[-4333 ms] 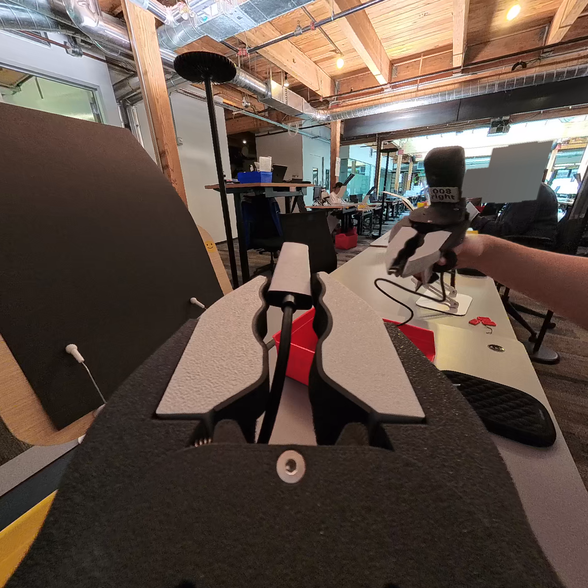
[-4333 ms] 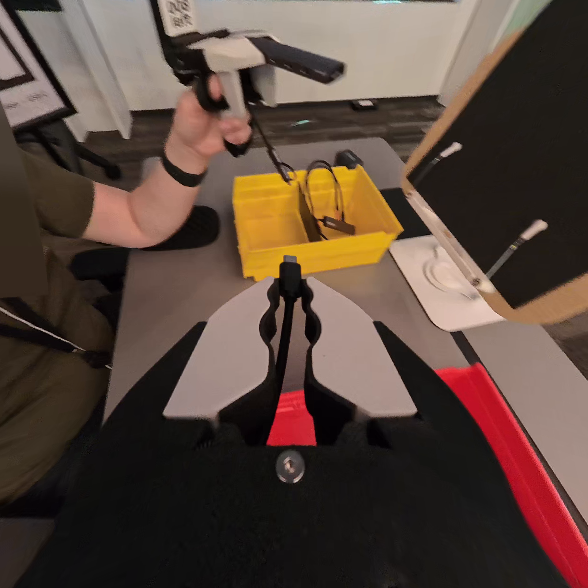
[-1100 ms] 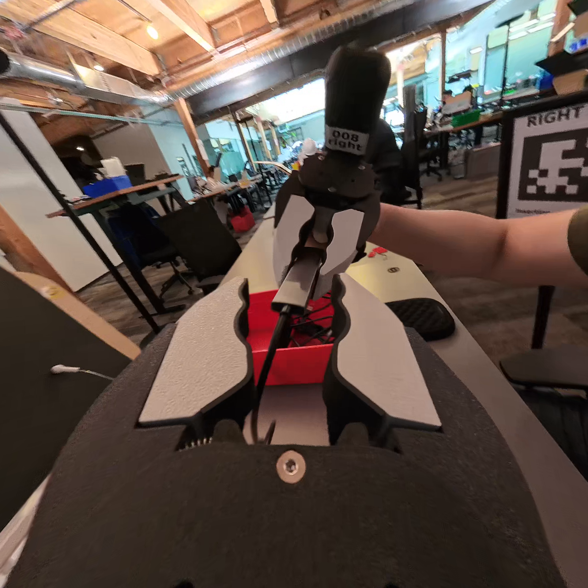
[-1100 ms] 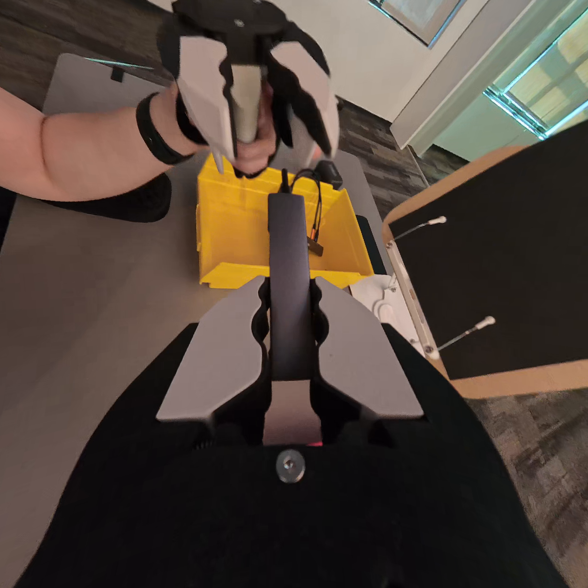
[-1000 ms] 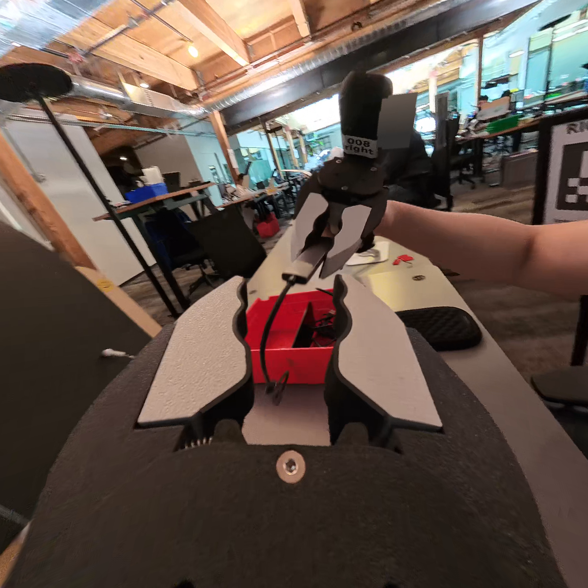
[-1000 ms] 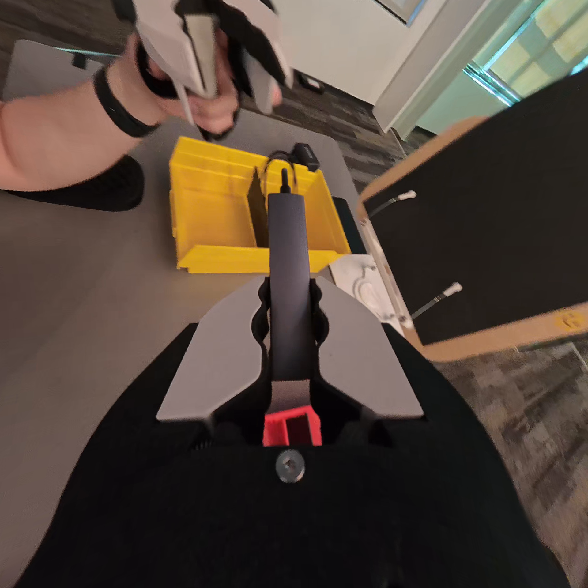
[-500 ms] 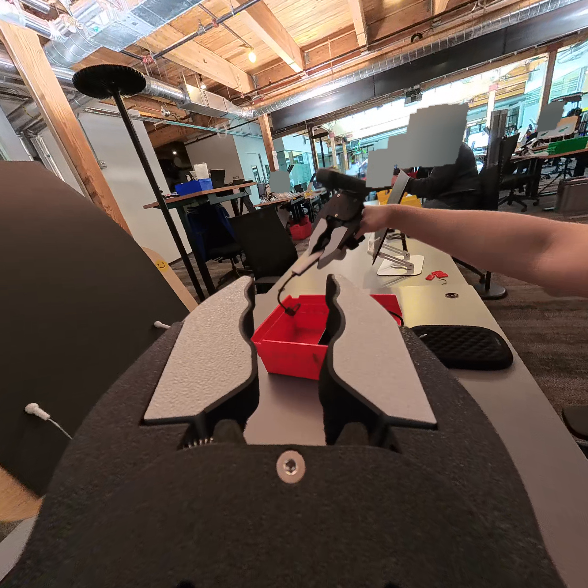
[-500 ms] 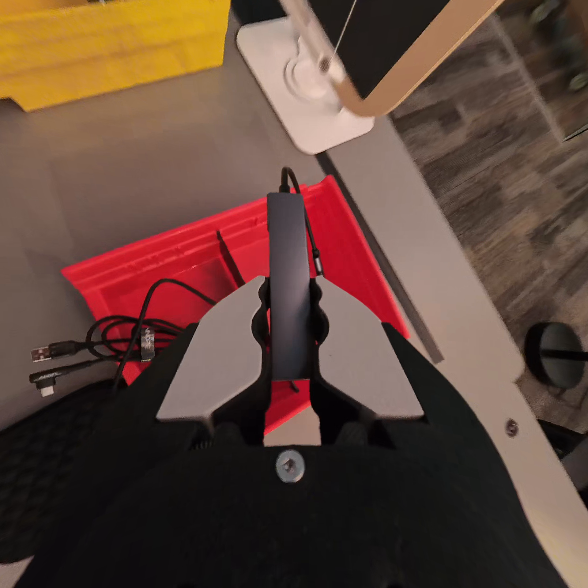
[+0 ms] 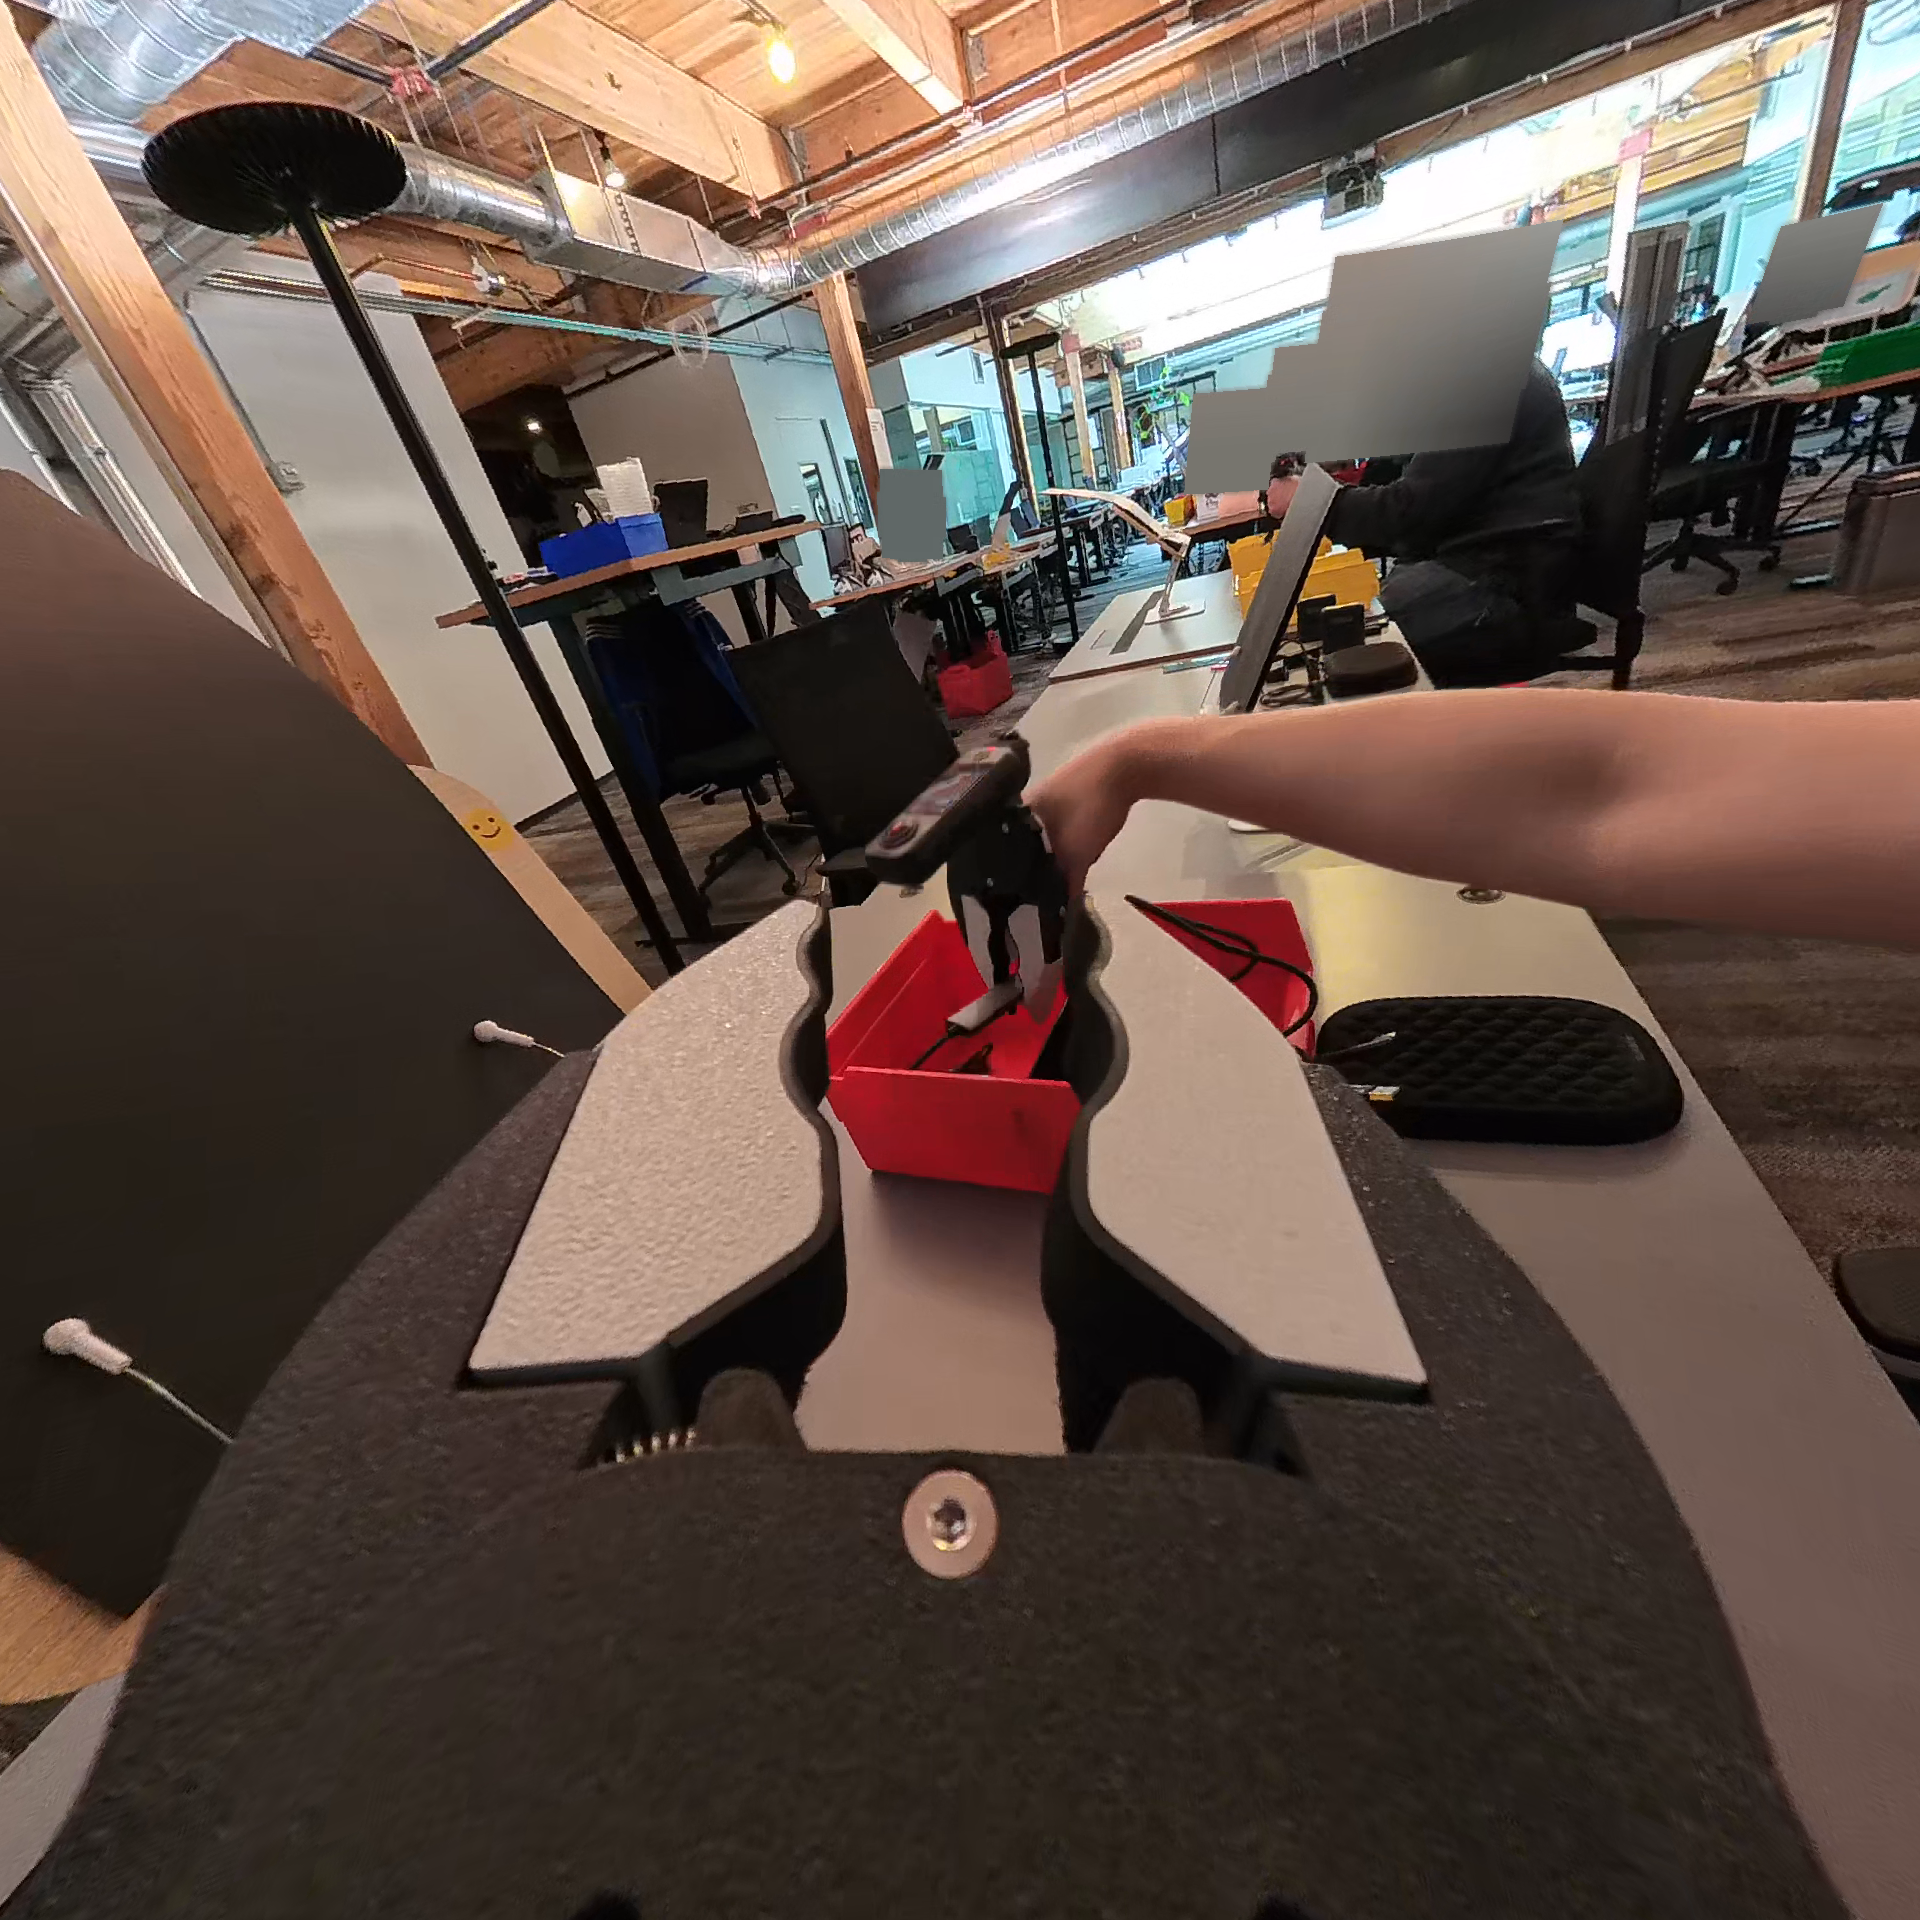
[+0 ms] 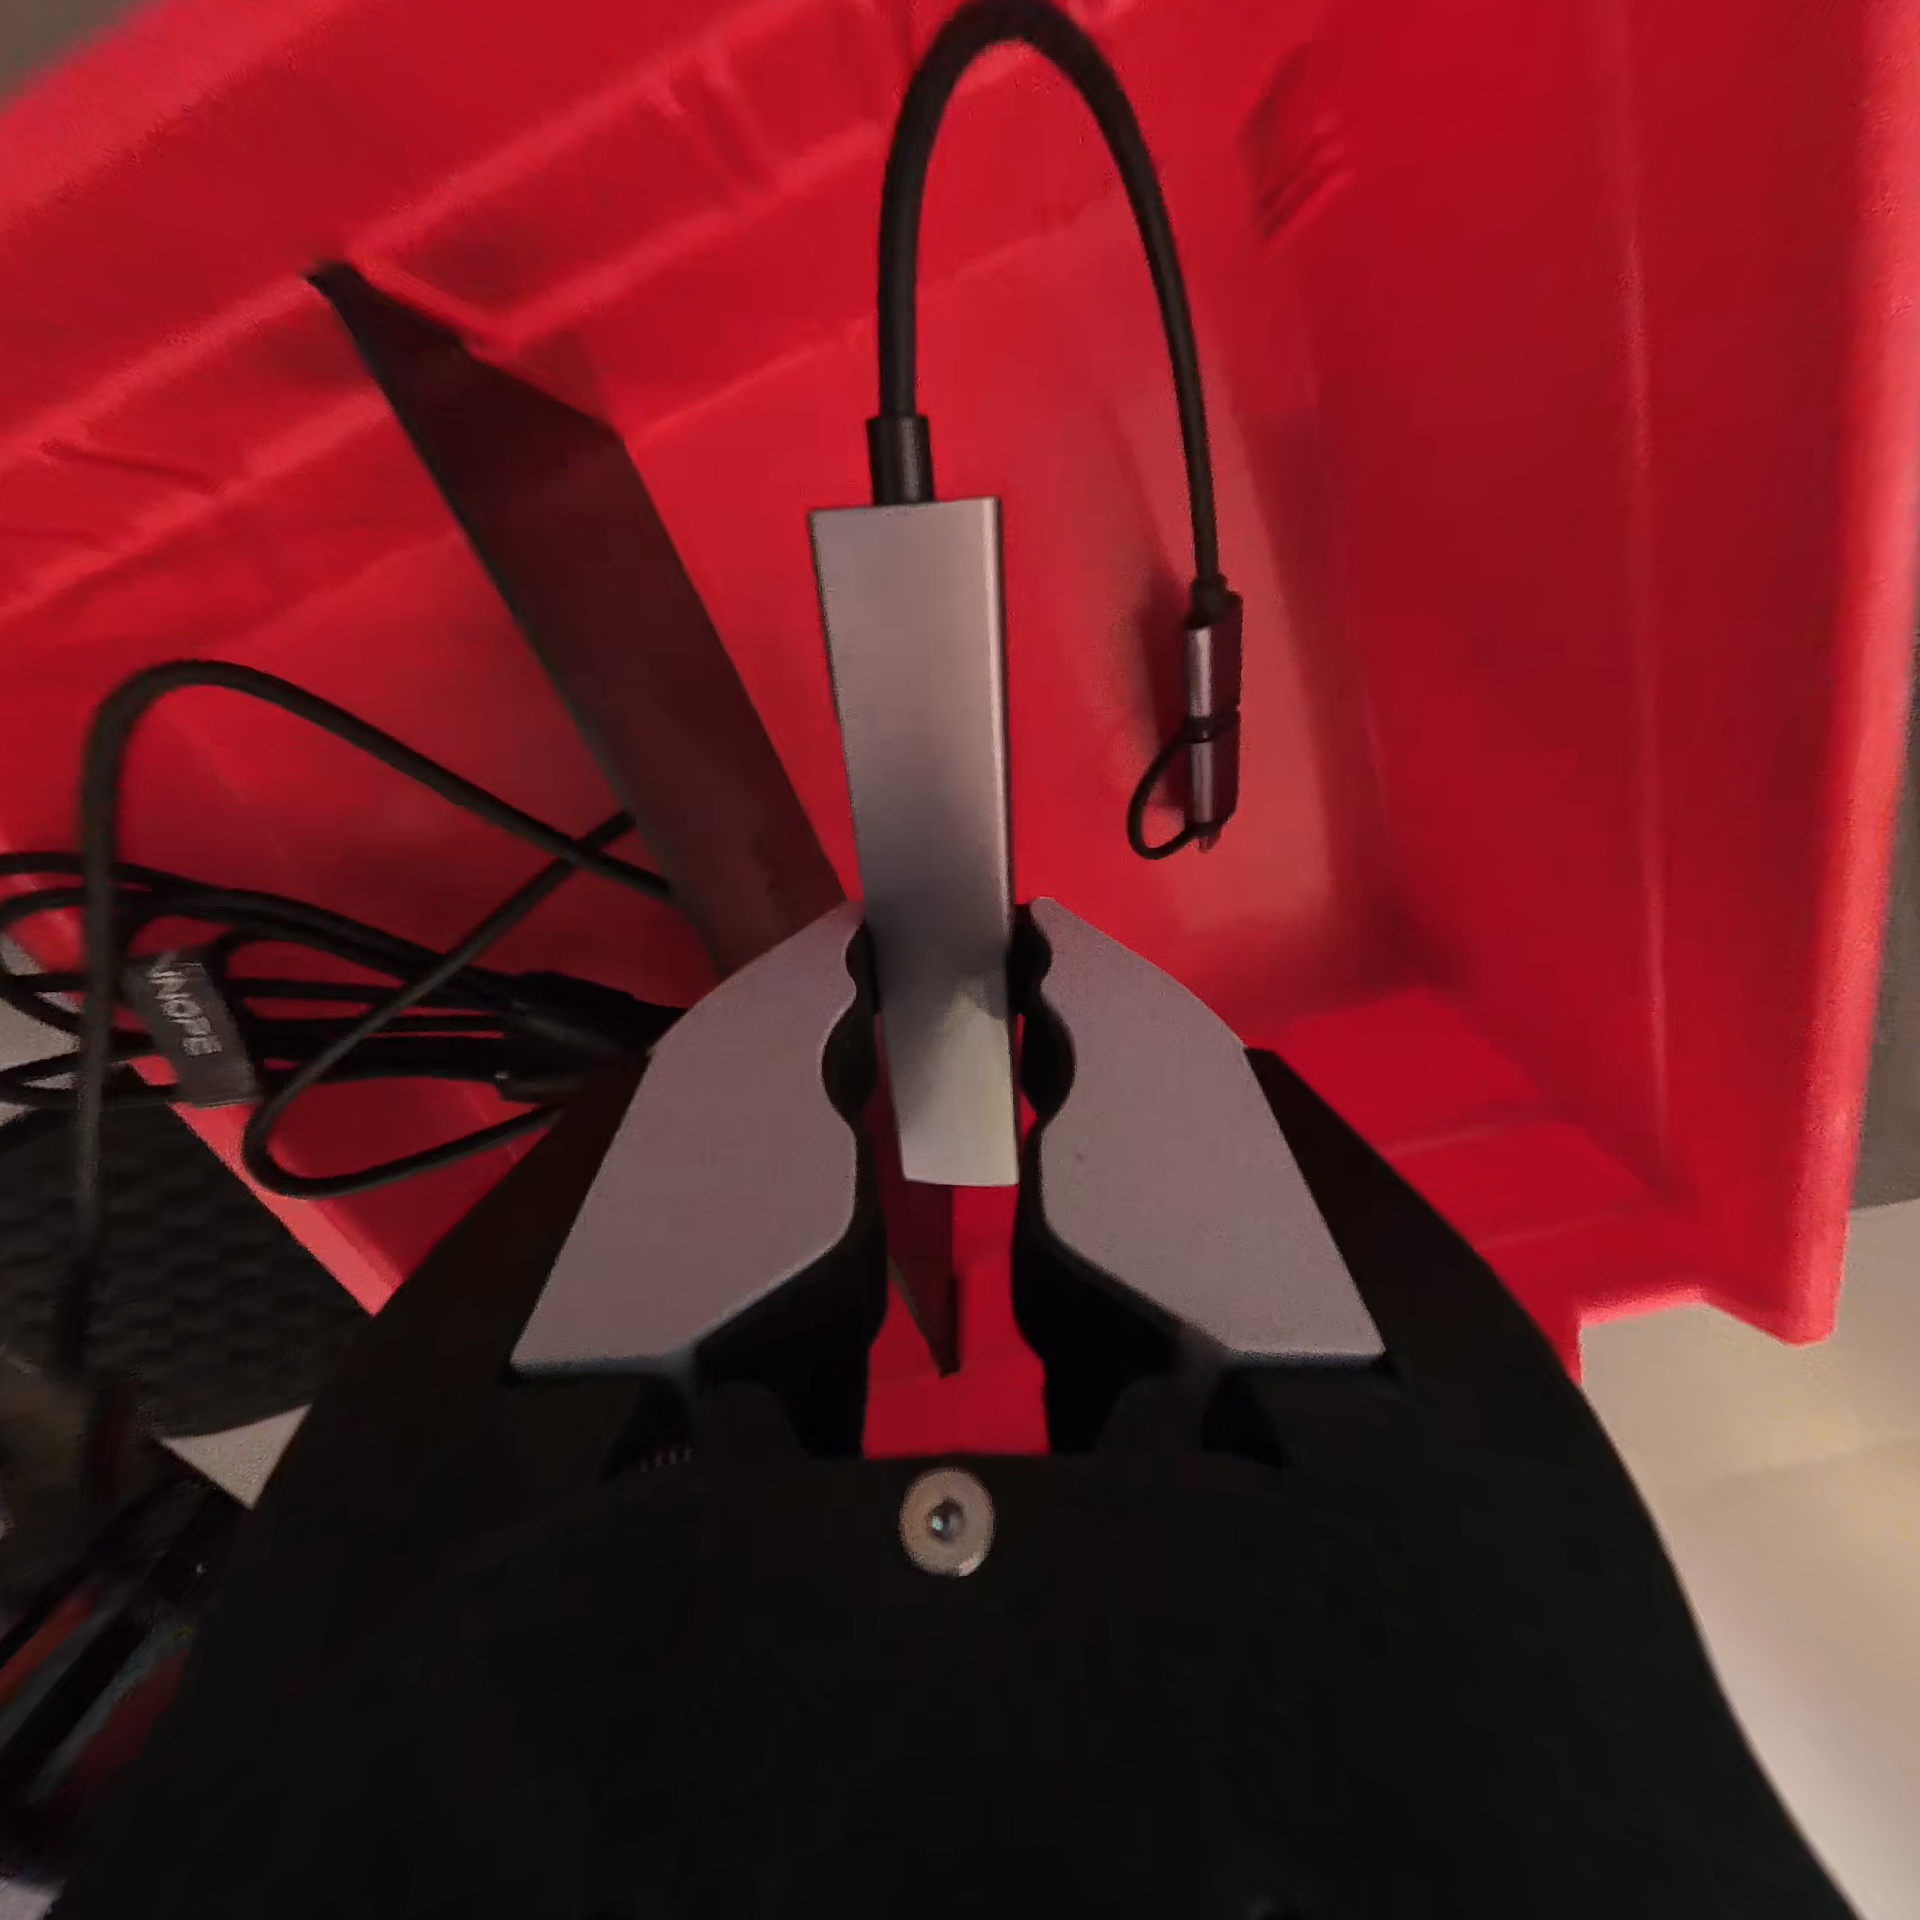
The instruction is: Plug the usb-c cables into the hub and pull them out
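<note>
Right gripper [image 10: 940, 940] pinched the grey hub [image 10: 920, 748] between its fingers, holding it down inside the red bin [image 10: 1558, 520], on the side of the dark divider [image 10: 582, 582] away from the cables. The hub's own short black cord [image 10: 1039, 156] arched from its far end, its plug hanging just beside it. A bundle of black cables [image 10: 343, 997] lay in the bin's other compartment, spilling over its edge. Left gripper [image 9: 945, 1049] hovered near the bin above the grey table [image 9: 1558, 1299], fingers spread and holding nothing. A black wrist pad [image 9: 1496, 1065] lay just beside the bin.
</note>
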### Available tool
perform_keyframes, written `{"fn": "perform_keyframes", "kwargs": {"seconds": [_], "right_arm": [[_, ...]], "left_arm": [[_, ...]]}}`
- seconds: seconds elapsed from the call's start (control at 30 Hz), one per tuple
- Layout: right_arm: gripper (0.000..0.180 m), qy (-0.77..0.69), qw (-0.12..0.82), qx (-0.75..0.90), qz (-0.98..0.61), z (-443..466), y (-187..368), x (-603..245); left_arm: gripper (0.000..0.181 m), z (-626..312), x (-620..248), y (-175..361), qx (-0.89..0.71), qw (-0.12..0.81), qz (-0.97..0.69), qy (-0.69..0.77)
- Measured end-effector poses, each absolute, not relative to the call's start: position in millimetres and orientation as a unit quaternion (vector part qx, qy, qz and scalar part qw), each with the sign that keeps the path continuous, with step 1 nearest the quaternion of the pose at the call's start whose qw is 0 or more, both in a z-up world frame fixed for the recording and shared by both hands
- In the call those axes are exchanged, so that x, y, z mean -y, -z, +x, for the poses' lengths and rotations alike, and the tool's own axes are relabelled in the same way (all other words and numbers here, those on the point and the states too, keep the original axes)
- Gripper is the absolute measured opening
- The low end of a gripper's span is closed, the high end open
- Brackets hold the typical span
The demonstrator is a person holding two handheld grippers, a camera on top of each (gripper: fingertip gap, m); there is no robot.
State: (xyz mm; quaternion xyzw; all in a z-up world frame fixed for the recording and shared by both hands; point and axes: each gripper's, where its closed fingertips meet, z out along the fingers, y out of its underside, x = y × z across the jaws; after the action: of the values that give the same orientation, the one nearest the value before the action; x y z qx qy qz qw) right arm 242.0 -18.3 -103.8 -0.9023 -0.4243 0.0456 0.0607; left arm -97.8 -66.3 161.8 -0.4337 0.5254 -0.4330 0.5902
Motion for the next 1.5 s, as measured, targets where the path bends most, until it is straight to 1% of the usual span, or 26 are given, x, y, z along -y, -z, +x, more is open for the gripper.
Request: {"fn": "perform_keyframes", "kwargs": {"seconds": [0.2,0.5,0.9,1.03,1.07,1.13,1.2,1.27,1.33,1.37,1.4,1.5], "right_arm": [[0.025,-0.036,0.024,0.441,-0.897,245,128,10],[0.027,-0.047,-0.027,0.431,-0.901,244,146,13],[0.029,0.006,0.076,0.449,-0.89,261,131,2],[0.03,0.02,0.117,0.449,-0.885,264,115,0],[0.029,0.034,0.141,0.45,-0.881,265,105,-4],[0.027,0.051,0.218,0.443,-0.868,260,71,-13],[0.026,0.074,0.335,0.423,-0.838,249,17,-21],[0.027,0.097,0.47,0.391,-0.786,232,-50,-19],[0.033,0.118,0.598,0.345,-0.713,214,-117,1],[0.038,0.12,0.648,0.32,-0.681,205,-144,16],[0.043,0.115,0.681,0.306,-0.655,195,-163,33],[0.043,0.086,0.74,0.295,-0.598,166,-193,75]], "left_arm": [[0.042,-93,65,-156,-0.533,0.589,-0.44,0.418],[0.042,-90,60,-151,-0.536,0.584,-0.45,0.411],[0.042,-93,56,-151,-0.531,0.588,-0.456,0.405],[0.042,-93,54,-149,-0.536,0.588,-0.461,0.394],[0.042,-95,53,-148,-0.537,0.589,-0.463,0.387],[0.042,-101,46,-146,-0.538,0.596,-0.473,0.364],[0.042,-112,32,-142,-0.536,0.598,-0.497,0.328],[0.042,-127,16,-127,-0.544,0.585,-0.535,0.276],[0.042,-144,-4,-106,-0.554,0.56,-0.577,0.216],[0.041,-154,-17,-95,-0.551,0.551,-0.601,0.176],[0.041,-164,-31,-83,-0.549,0.54,-0.624,0.134],[0.035,-182,-43,-33,-0.585,0.442,-0.675,0.09]]}}
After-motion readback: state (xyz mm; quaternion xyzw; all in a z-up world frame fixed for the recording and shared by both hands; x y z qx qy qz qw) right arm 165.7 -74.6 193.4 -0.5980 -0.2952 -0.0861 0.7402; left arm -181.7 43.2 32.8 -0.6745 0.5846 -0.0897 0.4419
